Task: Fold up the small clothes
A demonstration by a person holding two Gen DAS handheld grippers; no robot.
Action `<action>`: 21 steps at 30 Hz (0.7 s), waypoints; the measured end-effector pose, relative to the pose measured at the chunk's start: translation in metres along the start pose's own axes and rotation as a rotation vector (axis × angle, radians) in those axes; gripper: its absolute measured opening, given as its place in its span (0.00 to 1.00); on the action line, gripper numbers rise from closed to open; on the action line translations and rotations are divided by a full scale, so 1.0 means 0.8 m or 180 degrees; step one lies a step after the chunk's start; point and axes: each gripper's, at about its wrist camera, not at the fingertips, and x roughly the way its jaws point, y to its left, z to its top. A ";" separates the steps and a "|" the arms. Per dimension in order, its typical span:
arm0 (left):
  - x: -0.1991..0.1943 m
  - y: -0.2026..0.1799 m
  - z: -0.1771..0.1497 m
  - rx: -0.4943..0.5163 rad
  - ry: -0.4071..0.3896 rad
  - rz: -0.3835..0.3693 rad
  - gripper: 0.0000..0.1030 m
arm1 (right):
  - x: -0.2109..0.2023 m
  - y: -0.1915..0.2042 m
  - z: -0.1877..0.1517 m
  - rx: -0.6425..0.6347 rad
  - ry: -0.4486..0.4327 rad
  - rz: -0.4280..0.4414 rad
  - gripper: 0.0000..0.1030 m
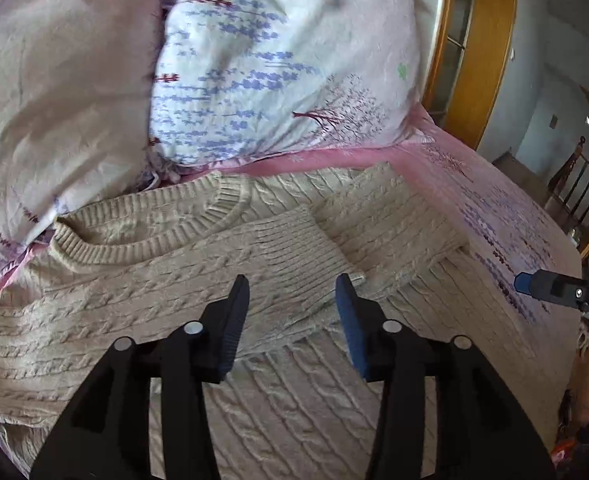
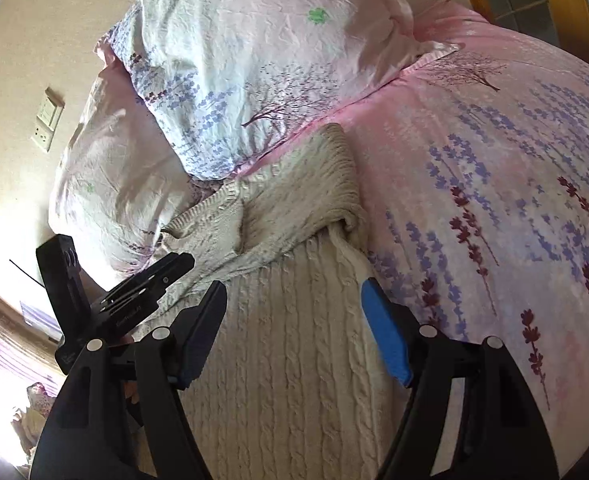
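- A cream cable-knit sweater (image 1: 294,392) is lying flat on a pink floral bedsheet (image 1: 506,216), neckline toward the pillows, with both sleeves folded in across the chest.
- 2 pillows are sitting just beyond the collar: a floral pillow (image 1: 278,60) is touching the sweater's top edge, and a pale pink pillow (image 1: 58,80) is crowding the shoulder on the left of the left wrist view.
- The left gripper (image 1: 292,292) is hovering over the ribbed cuff (image 1: 298,252) of the upper folded sleeve, its jaws spread and holding nothing.
- The right gripper (image 2: 294,300) is hanging over the sweater's lower body near its outer edge, jaws spread wide and holding nothing; its blue pad (image 2: 386,336) is sitting above the side edge of the knit.
- The left wrist view is showing the ribbed collar (image 1: 142,240) and both overlapping sleeves; the right wrist view is showing mainly the folded sleeve (image 2: 294,208) bunched at the sweater's side.
- Only the right wrist view is showing a wall switch plate (image 2: 48,120); only the left is showing a wooden door frame (image 1: 482,40).
- Each camera is catching the other tool: the right gripper's tip at the frame's right edge in the left view, and the left gripper low on the left in the right view.
- Open sheet is stretching away on the right side of the sweater; the pillows are closing off the collar side.
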 end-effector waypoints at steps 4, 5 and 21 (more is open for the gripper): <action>-0.055 0.072 -0.022 -0.0349 -0.0166 0.0397 0.54 | 0.033 0.040 0.028 -0.0173 0.0259 0.0240 0.55; -0.069 0.092 -0.027 -0.0449 -0.0184 0.0549 0.55 | 0.047 0.051 0.034 -0.0234 0.0325 0.0229 0.52; -0.126 0.279 -0.130 -0.1361 0.0224 0.1258 0.54 | 0.182 0.086 0.037 -0.0265 0.0848 -0.0091 0.09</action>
